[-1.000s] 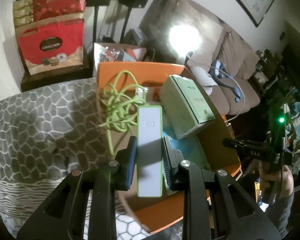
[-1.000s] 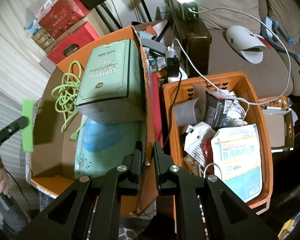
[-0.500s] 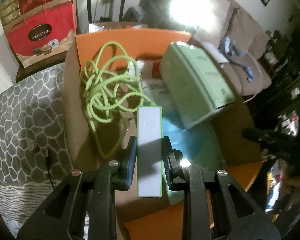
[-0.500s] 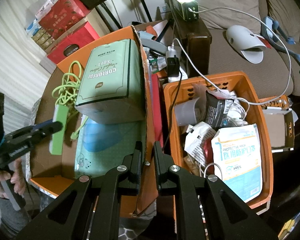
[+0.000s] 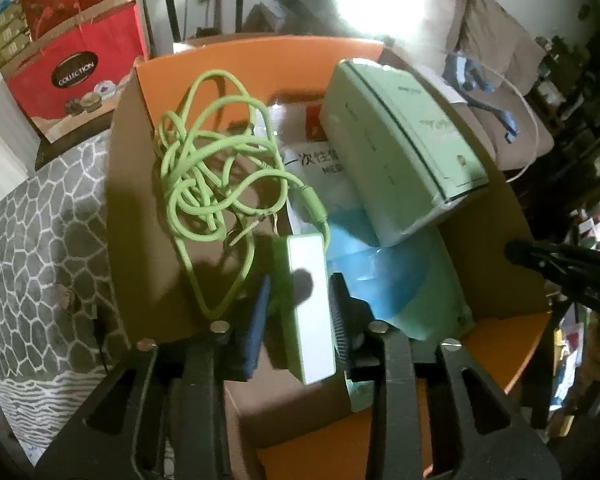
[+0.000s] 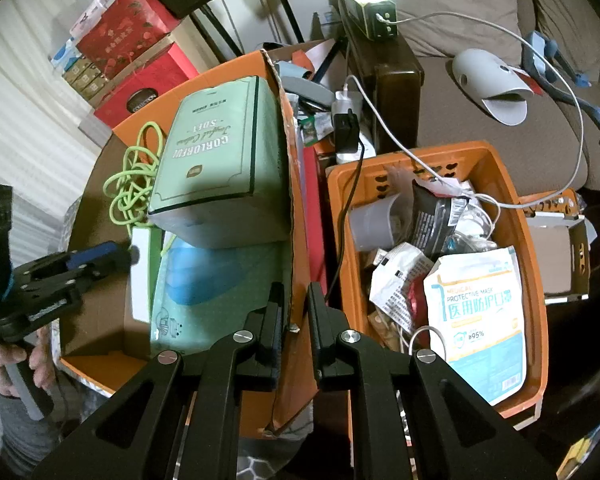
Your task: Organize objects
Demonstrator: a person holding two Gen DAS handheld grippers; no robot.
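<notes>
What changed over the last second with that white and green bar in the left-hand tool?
The left gripper carried the power bank down into the cardboard box, beside the green cable, and its jaws have now opened around it. The right gripper stayed on the box wall.

Cardboard box [image 5: 148, 184]: matt brown card, orange outer face
Cable [image 5: 204, 168]: green braided cloth sheath
Power bank [image 5: 310, 304]: smooth white plastic, green edge
Basket [image 6: 534, 248]: glossy orange plastic
Mask pack [image 6: 480, 320]: shiny printed film
Sofa [image 6: 480, 128]: matt brown cloth
</notes>
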